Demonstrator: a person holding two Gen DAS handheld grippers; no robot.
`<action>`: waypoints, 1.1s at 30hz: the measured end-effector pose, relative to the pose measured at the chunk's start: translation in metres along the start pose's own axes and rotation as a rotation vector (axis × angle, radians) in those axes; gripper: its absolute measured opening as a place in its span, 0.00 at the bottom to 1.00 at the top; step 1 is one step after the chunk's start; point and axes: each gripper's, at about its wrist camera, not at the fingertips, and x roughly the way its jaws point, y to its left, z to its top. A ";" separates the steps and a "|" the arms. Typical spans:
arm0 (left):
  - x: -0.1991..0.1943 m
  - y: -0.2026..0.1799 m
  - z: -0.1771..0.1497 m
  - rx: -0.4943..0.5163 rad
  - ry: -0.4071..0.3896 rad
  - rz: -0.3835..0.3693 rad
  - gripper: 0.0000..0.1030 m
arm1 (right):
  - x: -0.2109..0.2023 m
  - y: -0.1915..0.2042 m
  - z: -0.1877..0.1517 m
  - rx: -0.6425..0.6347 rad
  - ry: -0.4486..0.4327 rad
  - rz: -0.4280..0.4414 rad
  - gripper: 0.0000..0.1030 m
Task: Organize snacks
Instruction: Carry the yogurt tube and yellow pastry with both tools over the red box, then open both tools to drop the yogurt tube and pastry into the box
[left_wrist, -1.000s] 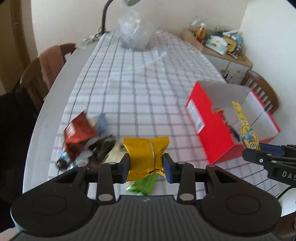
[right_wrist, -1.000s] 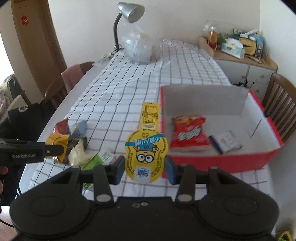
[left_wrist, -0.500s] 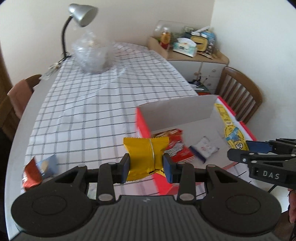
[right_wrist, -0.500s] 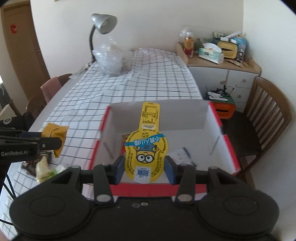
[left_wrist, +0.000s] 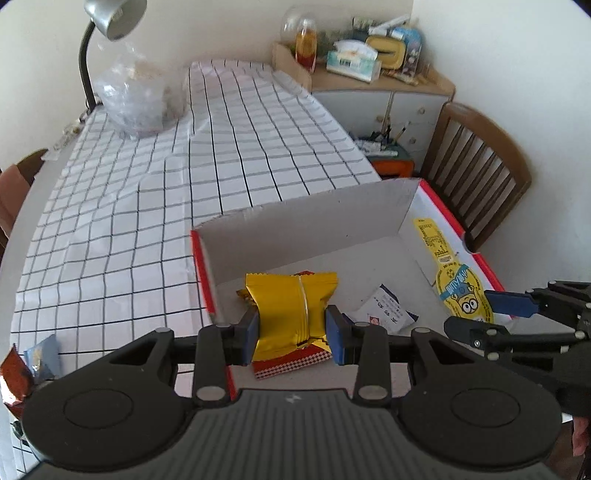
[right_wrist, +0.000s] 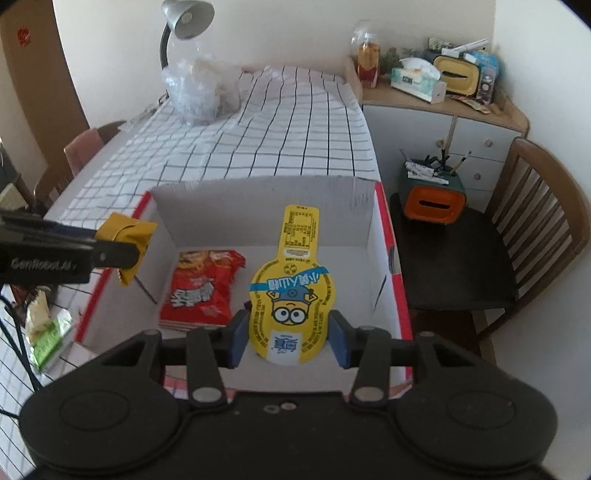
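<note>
My left gripper (left_wrist: 291, 332) is shut on a gold snack packet (left_wrist: 291, 310) and holds it above the left part of the red cardboard box (left_wrist: 201, 266). My right gripper (right_wrist: 290, 341) is shut on a yellow minion candy pack (right_wrist: 291, 295) and holds it over the box's (right_wrist: 384, 236) right part. A red chip bag (right_wrist: 201, 286) and a small white-blue packet (left_wrist: 384, 310) lie inside the box. The left gripper with the gold packet (right_wrist: 127, 236) shows in the right wrist view at the box's left wall.
Loose snacks lie on the checked tablecloth left of the box: a green packet (right_wrist: 48, 339), a brown one (left_wrist: 13, 380). A clear plastic bag (left_wrist: 136, 99) and desk lamp (left_wrist: 110, 18) stand at the far end. A wooden chair (right_wrist: 532, 229) and sideboard (right_wrist: 443, 118) are to the right.
Both grippers have moved from the snack pile side to over the red box, each still holding its snack. The box interior now fills both views.
</note>
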 end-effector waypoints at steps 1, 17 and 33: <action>0.006 -0.002 0.003 -0.004 0.010 0.007 0.35 | 0.004 -0.002 0.001 -0.009 0.009 0.004 0.43; 0.084 -0.006 0.028 -0.021 0.196 0.069 0.36 | 0.068 -0.014 0.016 -0.087 0.157 0.099 0.43; 0.114 -0.008 0.022 0.008 0.328 0.085 0.44 | 0.090 -0.007 0.009 -0.128 0.218 0.102 0.44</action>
